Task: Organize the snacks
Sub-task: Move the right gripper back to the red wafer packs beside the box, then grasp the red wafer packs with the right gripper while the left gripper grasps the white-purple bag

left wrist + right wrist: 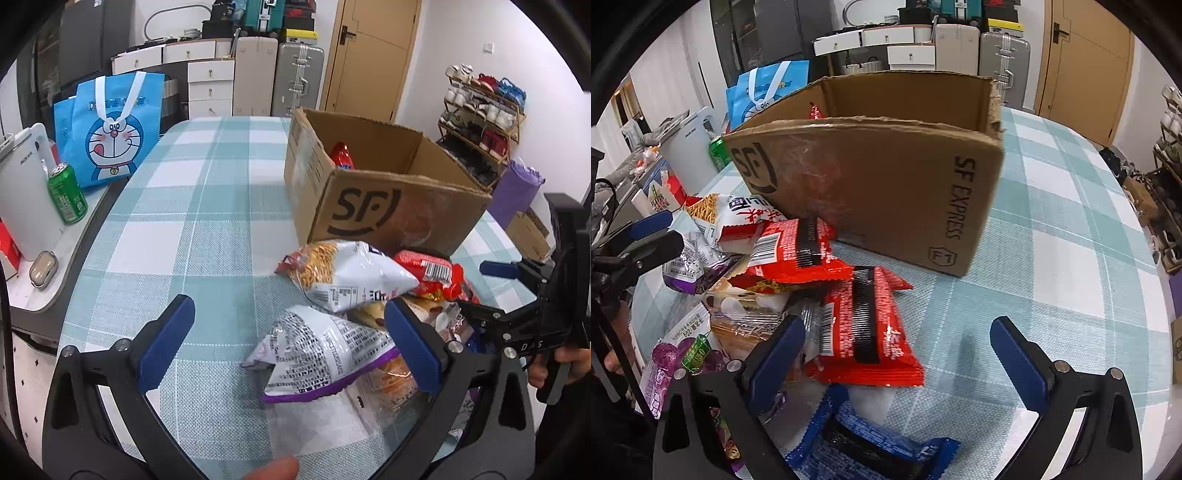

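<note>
An open SF cardboard box (391, 184) stands on the checked table, with a red packet (341, 155) inside; it also shows in the right wrist view (879, 184). A pile of snack bags lies in front of it. My left gripper (291, 343) is open and empty above a white and purple bag (332, 354), next to a white bag of sticks (347, 273). My right gripper (905, 362) is open and empty over a red packet (864, 328), with a blue packet (871, 446) below it and another red packet (794, 251) beyond.
A side counter at the left holds a blue Doraemon bag (110, 129), a green can (66, 194) and a white appliance (22, 192). The checked tablecloth (1071, 258) stretches right of the box. A shoe rack (480, 122) stands far right.
</note>
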### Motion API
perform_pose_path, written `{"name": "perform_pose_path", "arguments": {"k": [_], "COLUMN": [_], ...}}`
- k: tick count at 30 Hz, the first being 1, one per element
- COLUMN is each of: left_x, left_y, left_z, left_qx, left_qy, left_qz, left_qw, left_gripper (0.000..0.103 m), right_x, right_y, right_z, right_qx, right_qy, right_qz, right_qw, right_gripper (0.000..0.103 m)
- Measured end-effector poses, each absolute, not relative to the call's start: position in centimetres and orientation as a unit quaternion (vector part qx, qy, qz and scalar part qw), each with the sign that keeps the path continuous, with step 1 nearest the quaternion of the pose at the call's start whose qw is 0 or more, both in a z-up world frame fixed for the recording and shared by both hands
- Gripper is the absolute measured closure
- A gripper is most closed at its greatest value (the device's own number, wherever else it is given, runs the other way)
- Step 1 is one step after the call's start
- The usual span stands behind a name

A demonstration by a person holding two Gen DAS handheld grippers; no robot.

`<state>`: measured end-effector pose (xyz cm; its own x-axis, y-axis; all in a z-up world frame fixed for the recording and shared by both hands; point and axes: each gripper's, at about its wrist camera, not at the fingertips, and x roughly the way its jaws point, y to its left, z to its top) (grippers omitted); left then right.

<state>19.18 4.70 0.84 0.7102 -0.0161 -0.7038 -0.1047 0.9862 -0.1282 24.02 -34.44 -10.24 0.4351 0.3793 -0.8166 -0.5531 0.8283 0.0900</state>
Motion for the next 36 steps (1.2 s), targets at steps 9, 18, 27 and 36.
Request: {"name": "perform_pose_path", "arguments": {"k": [9, 18, 27, 36], "left_x": [19.4, 19.5, 19.5, 19.5], "left_y": [3.8, 3.7, 4.3, 3.9], "left_z": [0.1, -0.2, -0.3, -0.5], "left_qx": [-0.066, -0.062, -0.064, -0.056], "left_qy": [0.392, 0.398, 0.401, 0.41], "left_qz": [0.018, 0.014, 0.019, 0.002], "left_qw": [0.918, 0.915, 0.914, 0.91], "left_gripper": [0.001, 0.001, 0.001, 0.001], "right_x": [24.1, 23.4, 23.6, 23.3], "right_y": [-34.6, -33.6, -35.1, -36.5], "right_z": [-10.5, -10.9, -10.7, -8.5], "right_qx": [-0.109, -0.122, -0.108, -0.088], "right_qy": [0.45, 0.443, 0.443, 0.416], "right_qz": [0.265, 0.28, 0.279, 0.293], "right_qw": [0.846, 0.843, 0.845, 0.857], "right_gripper": [0.007, 0.027, 0.058, 0.058]}}
